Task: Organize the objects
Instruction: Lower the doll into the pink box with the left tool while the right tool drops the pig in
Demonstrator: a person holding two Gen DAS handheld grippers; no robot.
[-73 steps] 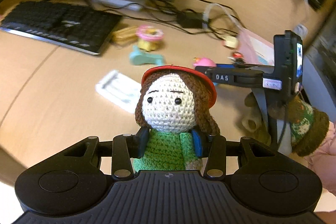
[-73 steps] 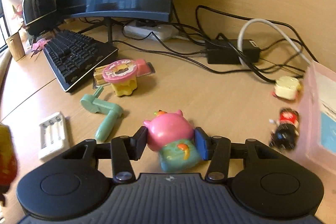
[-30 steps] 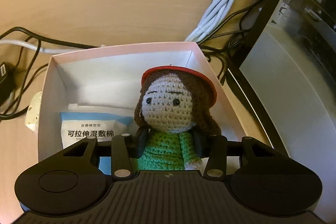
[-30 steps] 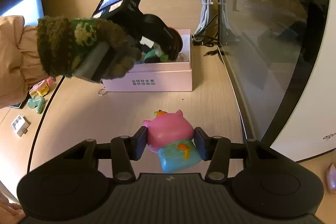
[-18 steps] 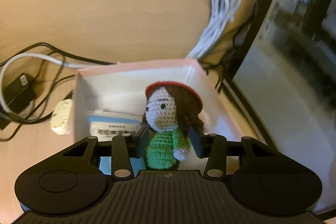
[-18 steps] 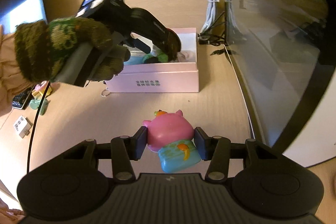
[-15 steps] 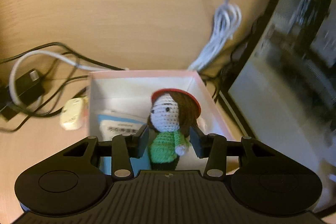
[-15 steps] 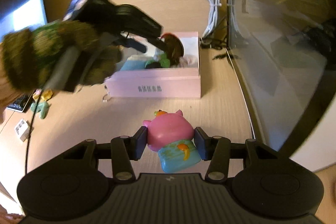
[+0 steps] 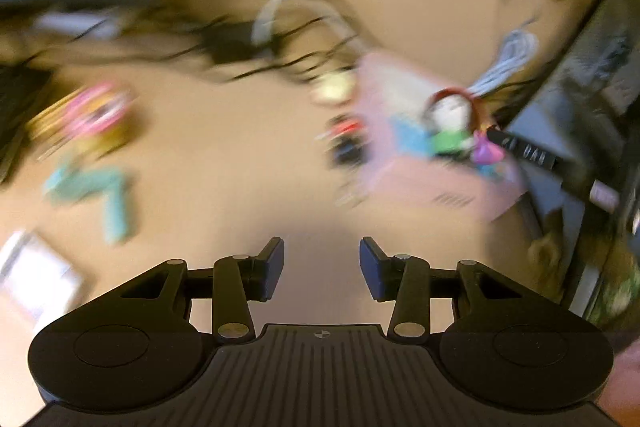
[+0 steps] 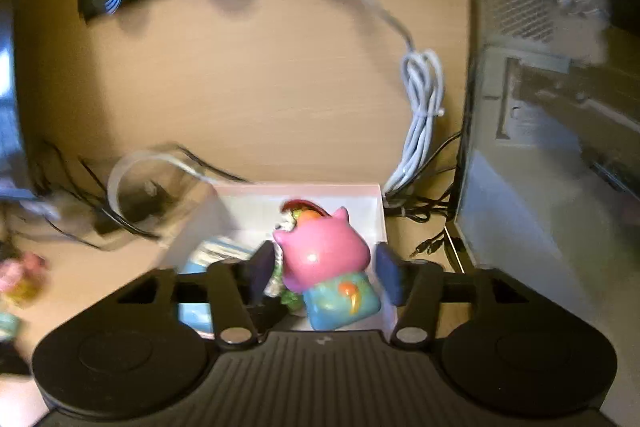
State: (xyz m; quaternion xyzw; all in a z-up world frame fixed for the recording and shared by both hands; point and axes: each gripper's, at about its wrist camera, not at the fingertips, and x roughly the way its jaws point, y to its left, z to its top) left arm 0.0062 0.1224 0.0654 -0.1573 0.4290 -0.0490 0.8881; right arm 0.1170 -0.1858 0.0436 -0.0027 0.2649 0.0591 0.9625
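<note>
The crocheted doll (image 9: 452,123) with a red hat and green body sits in the pink box (image 9: 420,183) at the right of the blurred left wrist view. My left gripper (image 9: 322,269) is well back from the box, its jaws closing with nothing between them. In the right wrist view the pink and teal toy (image 10: 328,259) hangs over the pink box (image 10: 320,195) between the opening jaws of my right gripper (image 10: 323,273). A gap shows on both sides of the toy. The doll (image 10: 294,213) peeks out behind it.
On the desk to the left lie a teal toy (image 9: 100,191), a pink and yellow toy (image 9: 96,115), a small red and black figure (image 9: 348,139) and a white item (image 9: 28,275). Cables (image 9: 280,63) run behind the box. A computer case (image 10: 540,187) stands at its right.
My left gripper let go of the doll in the box and pulled back to the left. My right gripper carried the pink toy over the box and its jaws spread.
</note>
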